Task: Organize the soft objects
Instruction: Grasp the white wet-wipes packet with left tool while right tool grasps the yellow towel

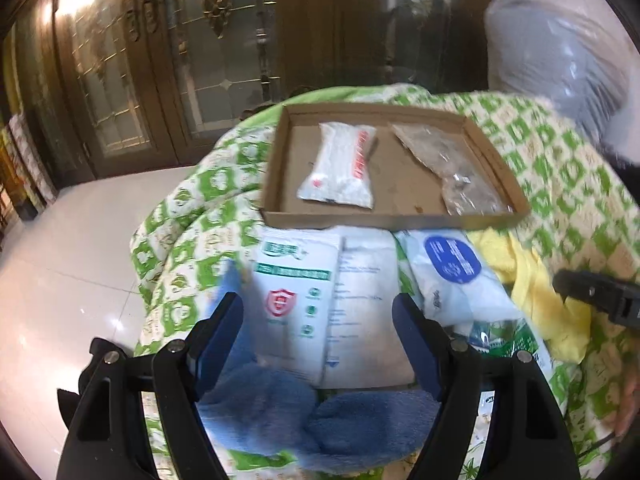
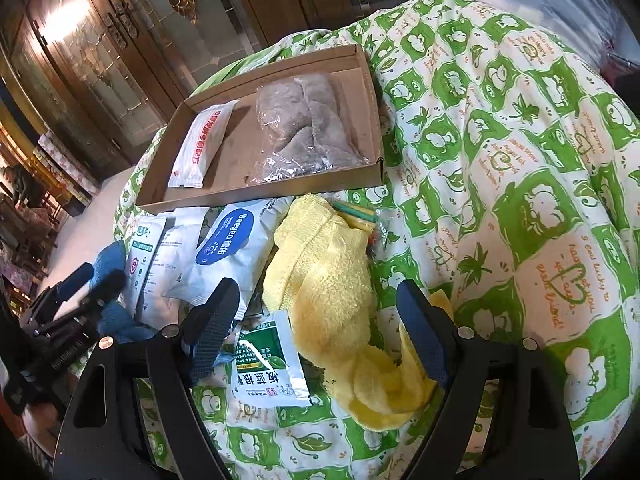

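Observation:
My left gripper [image 1: 318, 320] is open above a white packet with a red shield [image 1: 296, 300], with a blue towel [image 1: 312, 420] just below its fingers. My right gripper [image 2: 316, 312] is open over a yellow towel [image 2: 328, 280], its pads apart from the cloth. Beside the towel lie a green packet [image 2: 268, 364] and a blue-label packet [image 2: 232, 248]. A cardboard tray [image 2: 260, 196] beyond them holds a white packet with red print [image 2: 204, 144] and a bagged grey cloth [image 2: 308, 128]. The left gripper [image 2: 96, 280] also shows at the left of the right wrist view.
Everything rests on a rumpled green-and-white quilt [image 2: 500, 160]. White tiled floor [image 1: 80, 260] drops off to the left, with wooden glass doors [image 1: 180, 60] behind. A plastic-wrapped bundle [image 1: 560, 60] stands at the far right. A person's hand [image 1: 628, 400] shows at the right edge.

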Demonstrator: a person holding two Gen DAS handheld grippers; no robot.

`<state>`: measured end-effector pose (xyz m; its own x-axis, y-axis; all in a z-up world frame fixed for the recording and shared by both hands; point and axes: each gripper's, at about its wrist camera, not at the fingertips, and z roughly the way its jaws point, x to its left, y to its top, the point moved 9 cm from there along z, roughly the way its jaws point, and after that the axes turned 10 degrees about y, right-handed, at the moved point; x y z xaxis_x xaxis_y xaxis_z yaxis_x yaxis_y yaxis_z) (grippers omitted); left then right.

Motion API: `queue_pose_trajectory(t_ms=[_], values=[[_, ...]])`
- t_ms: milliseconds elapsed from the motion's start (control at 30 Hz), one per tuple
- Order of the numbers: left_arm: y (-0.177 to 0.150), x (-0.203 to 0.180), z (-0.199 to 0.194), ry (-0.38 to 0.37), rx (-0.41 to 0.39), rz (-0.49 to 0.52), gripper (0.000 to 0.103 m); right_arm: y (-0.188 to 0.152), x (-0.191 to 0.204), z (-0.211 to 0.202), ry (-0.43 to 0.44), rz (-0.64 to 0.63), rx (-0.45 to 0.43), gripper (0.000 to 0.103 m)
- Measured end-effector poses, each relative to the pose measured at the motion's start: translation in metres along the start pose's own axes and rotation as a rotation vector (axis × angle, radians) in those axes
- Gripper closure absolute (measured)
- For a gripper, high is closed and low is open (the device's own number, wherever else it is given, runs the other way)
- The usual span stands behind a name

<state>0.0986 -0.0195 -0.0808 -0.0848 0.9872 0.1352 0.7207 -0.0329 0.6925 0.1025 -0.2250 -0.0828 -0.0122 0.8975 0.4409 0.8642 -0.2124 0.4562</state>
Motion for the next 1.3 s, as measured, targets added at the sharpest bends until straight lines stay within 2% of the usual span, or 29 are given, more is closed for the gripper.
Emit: queue_pose_trajectory(t_ms=[267, 333, 500, 567, 733, 767, 833, 933, 1000, 1133, 1233, 1300], values=[[-0.001, 0.036, 0.004, -0.056, 0.052, -0.135, 0.026, -0.001, -0.001, 0.0, 0.034, 0.033, 0.006, 0.021], [-0.001, 0.032, 0.01, -0.065, 0.076, -0.127, 0.026, -0.002, -0.001, 0.002, 0.039, 0.032, 0.016, 0.021], [-0.002, 0.011, 0.031, -0.027, 0.105, 0.012, 0.026, -0.003, -0.011, 0.007, 0.04, 0.057, 0.057, 0.021], [-0.002, 0.007, 0.034, -0.023, 0.098, 0.034, 0.026, -0.002, -0.016, 0.008, 0.042, 0.066, 0.069, 0.021], [0.008, 0.01, 0.028, -0.106, 0.081, -0.032, 0.026, -0.008, -0.01, 0.018, 0.049, 0.042, 0.132, 0.022], [0.012, 0.011, 0.029, -0.123, 0.082, -0.046, 0.026, -0.01, -0.007, 0.02, 0.046, 0.033, 0.139, 0.024], [0.019, 0.009, 0.029, -0.147, 0.079, -0.064, 0.026, -0.015, -0.002, 0.023, 0.044, 0.013, 0.159, 0.041], [0.028, 0.0, 0.03, -0.188, 0.072, -0.061, 0.026, -0.019, -0.003, 0.029, 0.029, 0.015, 0.182, 0.044], [0.031, -0.01, 0.035, -0.186, 0.075, -0.019, 0.026, -0.021, -0.006, 0.032, 0.027, 0.027, 0.196, 0.046], [0.021, -0.016, 0.062, -0.162, 0.146, 0.016, 0.026, -0.025, -0.008, 0.038, 0.026, 0.035, 0.216, 0.046], [0.004, -0.003, 0.082, -0.133, 0.234, -0.004, 0.026, -0.026, -0.006, 0.041, 0.03, 0.033, 0.228, 0.046], [-0.001, 0.007, 0.083, -0.133, 0.249, -0.025, 0.026, -0.026, -0.007, 0.041, 0.032, 0.036, 0.23, 0.046]])
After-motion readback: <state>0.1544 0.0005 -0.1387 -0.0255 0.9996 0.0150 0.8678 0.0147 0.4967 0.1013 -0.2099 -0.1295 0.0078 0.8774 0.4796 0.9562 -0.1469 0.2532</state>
